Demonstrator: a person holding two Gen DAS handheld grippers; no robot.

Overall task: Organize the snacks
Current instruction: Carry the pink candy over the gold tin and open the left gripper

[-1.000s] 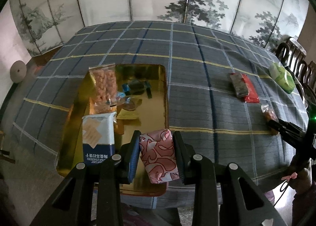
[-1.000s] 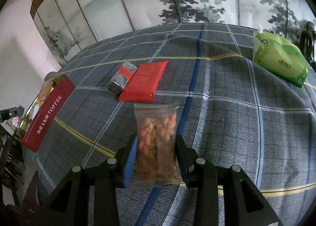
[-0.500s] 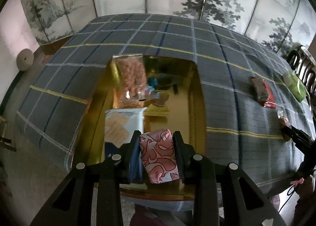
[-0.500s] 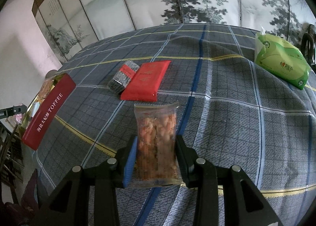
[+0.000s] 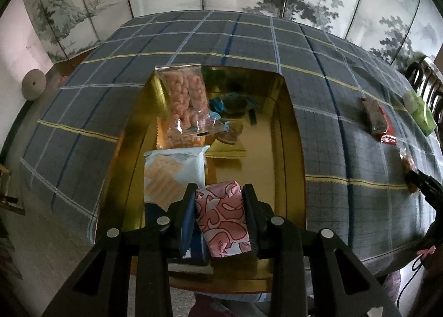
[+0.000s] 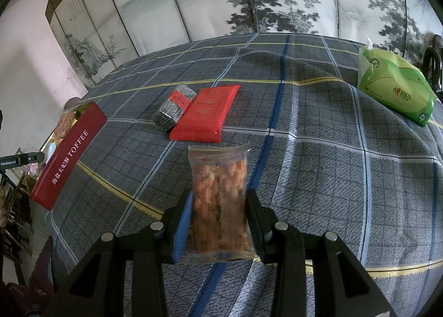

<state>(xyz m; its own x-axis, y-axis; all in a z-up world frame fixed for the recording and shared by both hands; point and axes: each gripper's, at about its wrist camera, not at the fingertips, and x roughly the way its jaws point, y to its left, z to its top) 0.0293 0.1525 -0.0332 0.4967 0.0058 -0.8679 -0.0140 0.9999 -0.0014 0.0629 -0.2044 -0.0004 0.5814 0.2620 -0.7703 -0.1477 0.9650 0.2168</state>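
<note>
The left hand-held gripper clenched a pink packet above the gold tray; right of the tray, the right hand-held gripper grasped a snack bag over the tabletop

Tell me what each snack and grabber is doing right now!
Left gripper: shut on the pink packet.
Pink packet: held above the gold tray.
Gold tray: on the table, holding snacks.
Cracker pack: lying in the tray.
Right gripper: shut on the clear bag.
Clear bag: gripped, low over the cloth.
Red packet: lying flat on the cloth.
Green tissue pack: lying on the table.
</note>
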